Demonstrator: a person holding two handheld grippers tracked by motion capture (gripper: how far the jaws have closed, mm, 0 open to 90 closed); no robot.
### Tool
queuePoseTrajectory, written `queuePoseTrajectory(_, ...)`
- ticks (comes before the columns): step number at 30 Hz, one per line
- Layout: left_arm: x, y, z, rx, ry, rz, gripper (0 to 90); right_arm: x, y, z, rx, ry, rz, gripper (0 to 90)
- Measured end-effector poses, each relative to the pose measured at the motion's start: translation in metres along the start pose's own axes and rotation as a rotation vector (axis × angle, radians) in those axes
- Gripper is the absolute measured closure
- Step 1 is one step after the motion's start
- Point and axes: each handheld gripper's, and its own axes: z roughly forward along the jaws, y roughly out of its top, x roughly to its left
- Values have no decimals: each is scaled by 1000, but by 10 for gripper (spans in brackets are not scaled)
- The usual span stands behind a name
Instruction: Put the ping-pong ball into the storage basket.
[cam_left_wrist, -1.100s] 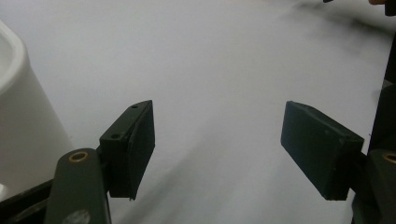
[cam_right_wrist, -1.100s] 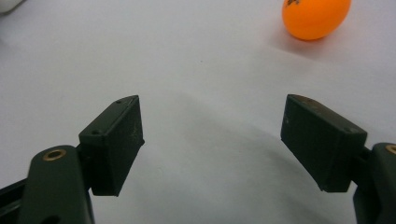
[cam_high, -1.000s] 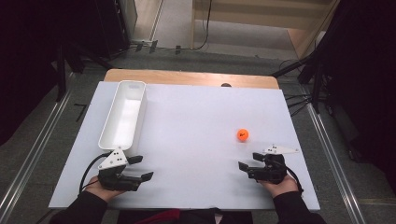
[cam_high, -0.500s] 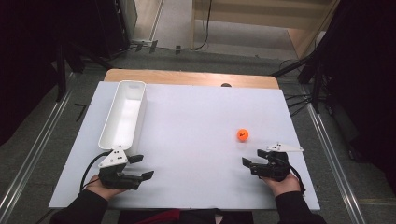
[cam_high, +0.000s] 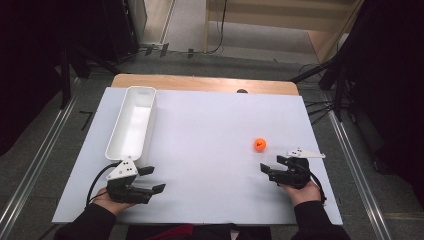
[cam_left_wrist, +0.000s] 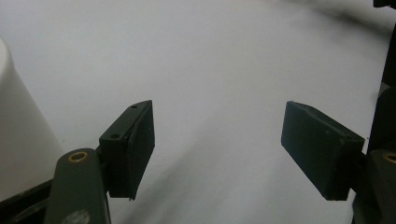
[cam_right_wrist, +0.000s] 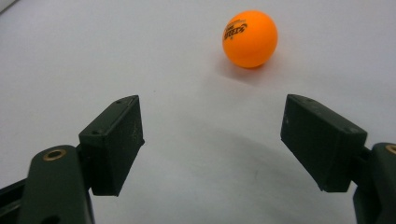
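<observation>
Both tongs, left (cam_high: 150, 180) and right (cam_high: 270, 170), gape wide.

The ball (cam_high: 259, 144) is bright orange, with small black letters printed on one side (cam_right_wrist: 249, 38). The surface (cam_high: 210, 150) is white all over, and a light brown wooden edge shows at its far end. The long tray (cam_high: 131, 122) is white too. The left tool (cam_high: 155, 179) is black with a pale grey plate on top. The right tool (cam_high: 266, 170) is black as well, with little gold rings near its jaws in its own view (cam_right_wrist: 212, 140).
</observation>
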Motion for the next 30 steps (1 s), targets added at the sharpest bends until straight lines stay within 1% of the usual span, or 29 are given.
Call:
queuePoseTrajectory(1, 0, 0, 0, 0, -2, 1, 265, -1, 1, 0, -11, 1, -3, 200)
queuePoseTrajectory(3, 0, 0, 0, -9, 0, 5, 264, -1, 2, 0, -20, -1, 5, 200)
queuePoseTrajectory(6, 0, 0, -1, -13, -1, 3, 264, -3, 4, 2, -25, -4, 1, 200)
queuePoseTrajectory(12, -1, 0, 0, -9, -1, 7, 264, -5, 8, 5, -20, -7, 10, 200)
queuePoseTrajectory(17, -1, 0, 1, -9, -10, 10, 264, -7, 11, 6, -23, -9, 13, 200)
queuePoseTrajectory(21, -2, 0, 1, -1, -14, 19, 264, -11, 15, 9, -30, -14, 23, 199)
queuePoseTrajectory(24, -3, 0, 2, -2, -13, 15, 264, -13, 17, 11, -28, -22, 31, 200)
queuePoseTrajectory(25, -3, 0, 2, -1, -12, 15, 264, -14, 18, 12, -24, -18, 23, 200)
queuePoseTrajectory(27, -3, 0, 2, 4, -13, 19, 264, -14, 19, 13, -27, -21, 30, 200)
queuePoseTrajectory(30, -3, 0, 2, 0, -13, 17, 263, -15, 21, 15, -25, -20, 25, 200)
